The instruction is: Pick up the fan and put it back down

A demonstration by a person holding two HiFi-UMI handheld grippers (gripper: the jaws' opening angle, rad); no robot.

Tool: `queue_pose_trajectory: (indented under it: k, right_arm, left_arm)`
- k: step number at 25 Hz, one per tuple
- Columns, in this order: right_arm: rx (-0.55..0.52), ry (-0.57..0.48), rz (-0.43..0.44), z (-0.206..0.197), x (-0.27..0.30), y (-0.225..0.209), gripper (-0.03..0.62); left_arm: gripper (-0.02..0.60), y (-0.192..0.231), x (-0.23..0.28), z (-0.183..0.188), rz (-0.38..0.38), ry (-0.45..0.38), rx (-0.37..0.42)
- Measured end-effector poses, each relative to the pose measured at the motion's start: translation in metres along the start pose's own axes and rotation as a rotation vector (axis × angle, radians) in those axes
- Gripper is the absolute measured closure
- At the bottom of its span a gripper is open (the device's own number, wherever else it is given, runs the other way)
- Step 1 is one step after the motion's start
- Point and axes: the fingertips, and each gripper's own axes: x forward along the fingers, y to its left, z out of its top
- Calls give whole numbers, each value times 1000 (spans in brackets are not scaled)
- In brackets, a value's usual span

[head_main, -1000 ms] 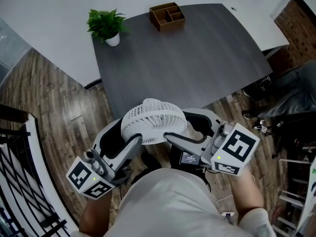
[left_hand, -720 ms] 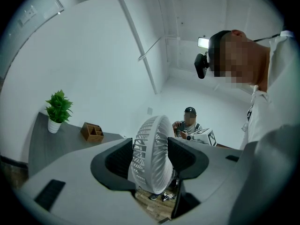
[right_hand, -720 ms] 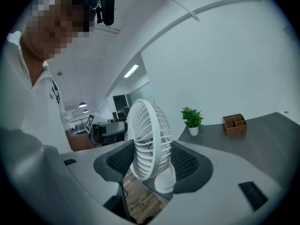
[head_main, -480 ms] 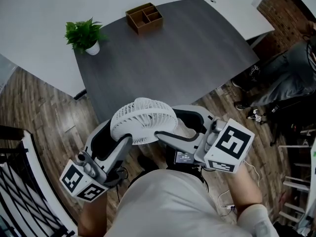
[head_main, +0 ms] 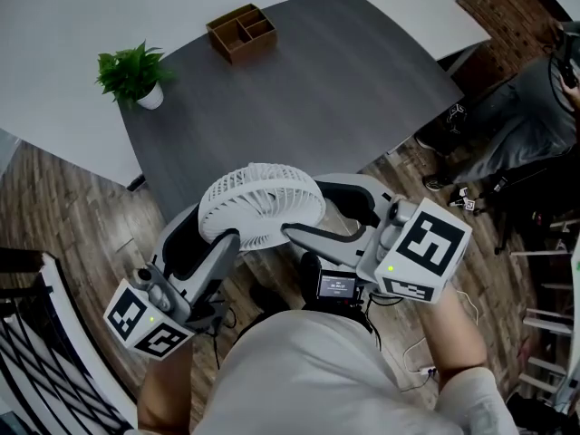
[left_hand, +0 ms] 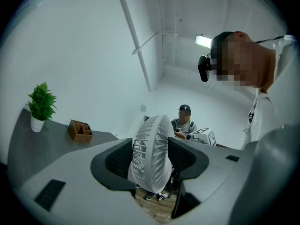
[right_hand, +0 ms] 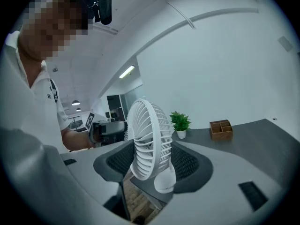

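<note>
close by the held fan [head_main: 261, 205], writing on a screen [head_main: 337, 286] is unreadable.

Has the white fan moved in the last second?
Yes, a little. In the head view the fan has edged nearer the wooden tray on the table, though the camera shifted too.

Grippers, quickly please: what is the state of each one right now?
Left gripper: closed on the fan, holding it.
Right gripper: closed on the same fan, from its other side.
</note>
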Motion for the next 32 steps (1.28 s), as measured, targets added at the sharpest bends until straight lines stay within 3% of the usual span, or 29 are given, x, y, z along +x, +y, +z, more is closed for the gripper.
queue_pose_trajectory:
  k: [7, 14, 32]
  right_arm:
    - [-22, 4, -16, 10, -13, -49, 347]
    - [-41, 7, -22, 3, -11, -56, 347]
    - [-48, 39, -8, 3, -11, -158, 347]
  left_arm:
    - [328, 11, 51, 3, -13, 16, 18]
    - [328, 15, 55, -4, -14, 10, 31]
    - [328, 60, 144, -13, 22, 65, 26]
